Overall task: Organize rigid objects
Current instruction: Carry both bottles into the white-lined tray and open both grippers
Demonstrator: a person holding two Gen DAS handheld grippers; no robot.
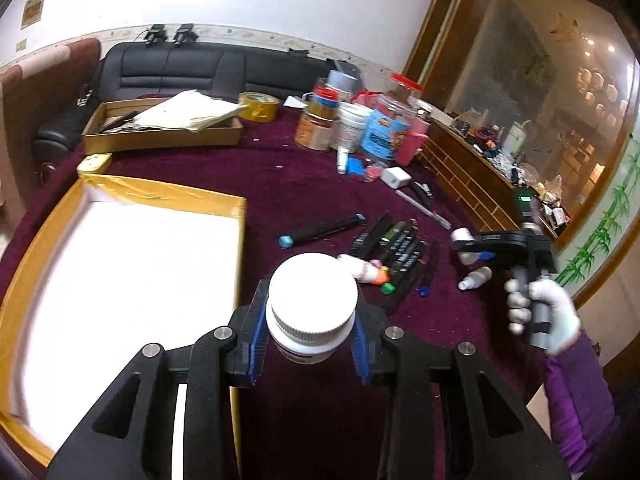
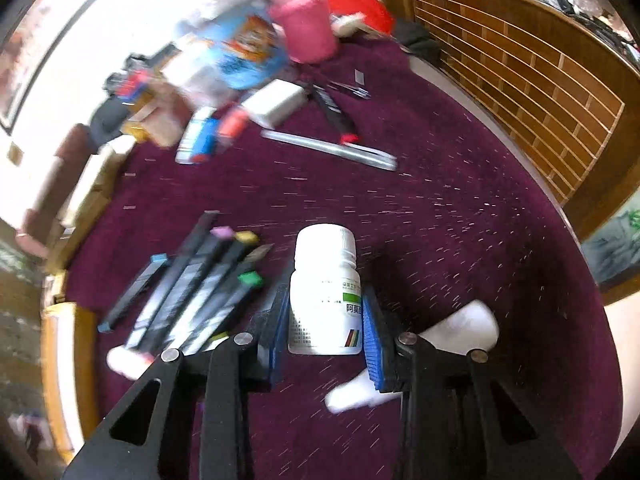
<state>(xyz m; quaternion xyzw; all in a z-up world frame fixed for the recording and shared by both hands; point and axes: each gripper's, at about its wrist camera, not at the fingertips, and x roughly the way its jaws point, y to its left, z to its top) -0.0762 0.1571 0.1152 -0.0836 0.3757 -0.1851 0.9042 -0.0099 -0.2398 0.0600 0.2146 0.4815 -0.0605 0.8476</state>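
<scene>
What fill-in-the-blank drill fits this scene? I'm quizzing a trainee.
1. The left gripper holds a white bottle with a ____ cap.
2. The tablecloth is dark ____.
3. The right gripper holds a second ____ bottle.
4. Left of the left gripper lies a gold-rimmed ____.

Missing words: white; purple; white; box

The only print you can read is on the white pill bottle [image 2: 326, 300] in your right wrist view: below a green bar on its label stand the Chinese characters "阿莫", with a third character cut off by the finger of the hand-held gripper, and a small mark of slanted colour stripes sits at the label's lower right. The fine print beside it is too small to make out. On the blue-labelled jar [image 1: 382, 134] in your left wrist view the lettering is too blurred to read.
</scene>
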